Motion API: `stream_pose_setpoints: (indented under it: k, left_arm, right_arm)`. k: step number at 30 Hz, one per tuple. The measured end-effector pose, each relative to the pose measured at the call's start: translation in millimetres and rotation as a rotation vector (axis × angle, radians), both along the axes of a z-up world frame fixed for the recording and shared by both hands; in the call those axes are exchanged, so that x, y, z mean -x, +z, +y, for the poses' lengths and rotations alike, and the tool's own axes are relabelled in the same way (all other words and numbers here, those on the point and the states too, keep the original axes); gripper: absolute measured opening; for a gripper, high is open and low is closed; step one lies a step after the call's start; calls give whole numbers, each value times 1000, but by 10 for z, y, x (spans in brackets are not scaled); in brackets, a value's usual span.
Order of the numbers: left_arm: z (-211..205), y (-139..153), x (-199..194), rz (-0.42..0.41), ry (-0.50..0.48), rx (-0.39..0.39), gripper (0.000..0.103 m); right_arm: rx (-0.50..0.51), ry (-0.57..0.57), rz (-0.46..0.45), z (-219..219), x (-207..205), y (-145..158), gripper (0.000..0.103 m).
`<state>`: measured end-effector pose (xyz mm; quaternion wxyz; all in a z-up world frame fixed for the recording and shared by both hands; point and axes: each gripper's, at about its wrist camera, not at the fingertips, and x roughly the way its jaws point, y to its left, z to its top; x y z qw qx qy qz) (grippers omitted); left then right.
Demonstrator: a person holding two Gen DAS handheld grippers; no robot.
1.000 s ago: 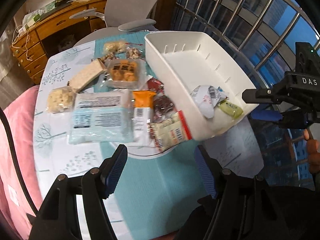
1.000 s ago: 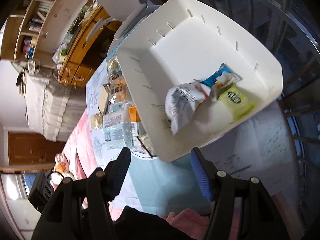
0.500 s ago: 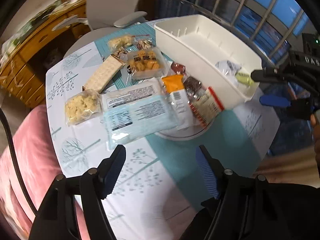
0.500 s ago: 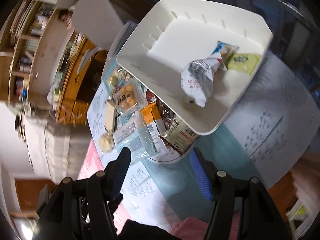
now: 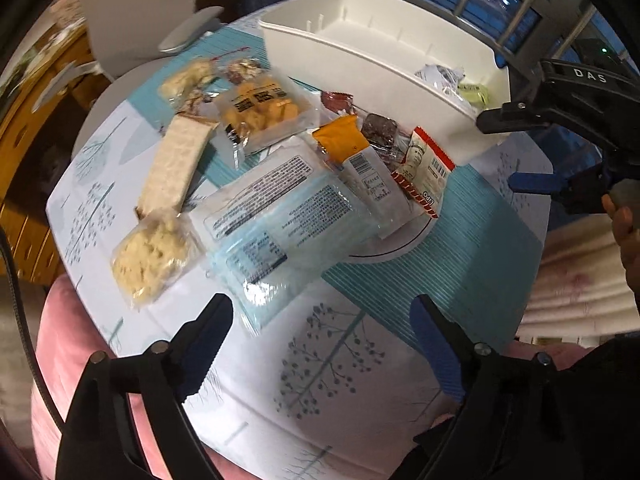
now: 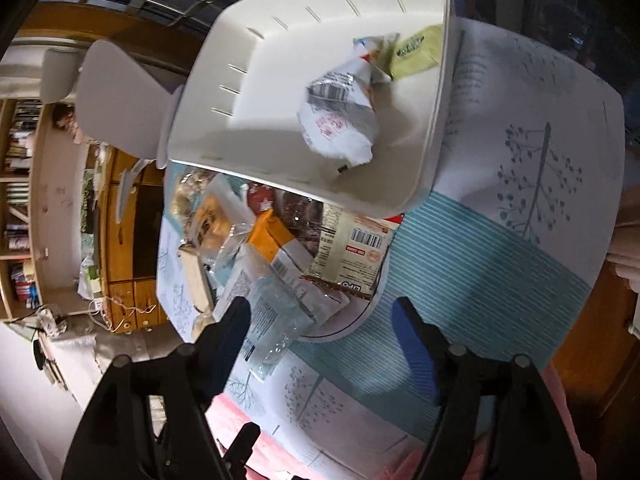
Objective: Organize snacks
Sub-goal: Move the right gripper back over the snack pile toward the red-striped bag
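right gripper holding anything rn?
No. In the right wrist view the right gripper is open with nothing between its blue pads, hovering over the table short of the white bin.

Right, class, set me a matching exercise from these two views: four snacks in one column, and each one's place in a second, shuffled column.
Column 1
1. green packet
2. orange-topped packet
3. long cracker pack
4. big pale blue pack

Column 2
a. nearest the open left gripper
b. inside the white bin, beside a crumpled white wrapper
c. on the tablecloth, left of the pile
d. just outside the bin's long wall, next to a red-and-white packet

Pairs: 1-b, 2-d, 3-c, 4-a
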<state>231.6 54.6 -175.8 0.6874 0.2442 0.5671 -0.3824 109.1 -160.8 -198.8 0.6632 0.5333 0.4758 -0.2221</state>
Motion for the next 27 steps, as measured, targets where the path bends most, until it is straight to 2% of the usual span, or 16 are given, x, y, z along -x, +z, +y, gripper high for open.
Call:
stream_pose_setpoints:
  k: [9,15,27]
  left_arm:
    - [-379,-303,-358,30,-147,-96,98]
    - [-601,-540,-494,58,-225,-161,101]
    - [-837,-893,-625,74,-279,-256,102]
  right_arm:
    - [-45,-63,35,22,-185,-317,76]
    - [-47,-62,64,55,-301,-437,76]
    - [-49,-30,124,6,-478,-627,76]
